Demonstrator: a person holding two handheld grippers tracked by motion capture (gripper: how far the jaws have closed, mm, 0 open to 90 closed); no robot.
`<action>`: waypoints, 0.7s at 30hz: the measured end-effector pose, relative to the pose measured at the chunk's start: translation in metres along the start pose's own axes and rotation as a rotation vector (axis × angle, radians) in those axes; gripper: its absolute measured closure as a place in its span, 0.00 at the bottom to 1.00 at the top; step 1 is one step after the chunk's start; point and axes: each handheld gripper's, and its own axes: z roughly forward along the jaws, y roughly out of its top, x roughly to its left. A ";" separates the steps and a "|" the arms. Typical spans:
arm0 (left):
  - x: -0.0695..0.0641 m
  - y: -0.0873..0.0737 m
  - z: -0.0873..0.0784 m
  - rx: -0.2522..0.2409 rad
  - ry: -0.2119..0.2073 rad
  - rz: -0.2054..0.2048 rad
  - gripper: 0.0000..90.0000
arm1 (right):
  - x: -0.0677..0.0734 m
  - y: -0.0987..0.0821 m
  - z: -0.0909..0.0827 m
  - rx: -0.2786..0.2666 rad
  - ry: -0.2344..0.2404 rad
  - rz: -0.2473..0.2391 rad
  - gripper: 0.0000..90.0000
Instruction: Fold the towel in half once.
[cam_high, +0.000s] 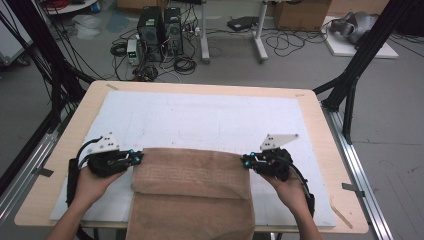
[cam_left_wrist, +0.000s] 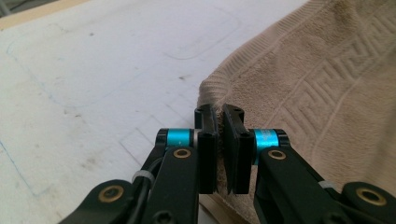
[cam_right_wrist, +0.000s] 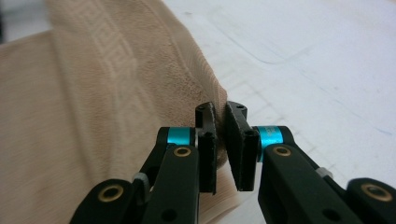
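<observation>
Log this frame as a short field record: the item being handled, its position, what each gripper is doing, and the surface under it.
item: brown towel with a woven key-pattern band
position: lying on the white mat, near end hanging over the table's front edge
left gripper: shut on the towel's far left corner
right gripper: shut on the towel's far right corner
surface: wooden table

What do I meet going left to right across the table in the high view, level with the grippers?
Bare table edge → white mat → left gripper → brown towel → right gripper → white mat → bare table edge.
</observation>
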 end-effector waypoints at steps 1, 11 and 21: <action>-0.008 -0.003 -0.007 -0.005 -0.009 0.008 0.94 | 0.010 -0.001 -0.008 -0.012 0.012 -0.015 0.92; -0.065 -0.032 -0.069 -0.045 -0.065 0.061 0.70 | 0.083 -0.031 -0.057 -0.130 0.135 -0.118 0.76; -0.052 -0.017 -0.057 -0.108 -0.066 0.062 0.66 | 0.038 -0.023 -0.015 -0.042 0.100 -0.045 0.69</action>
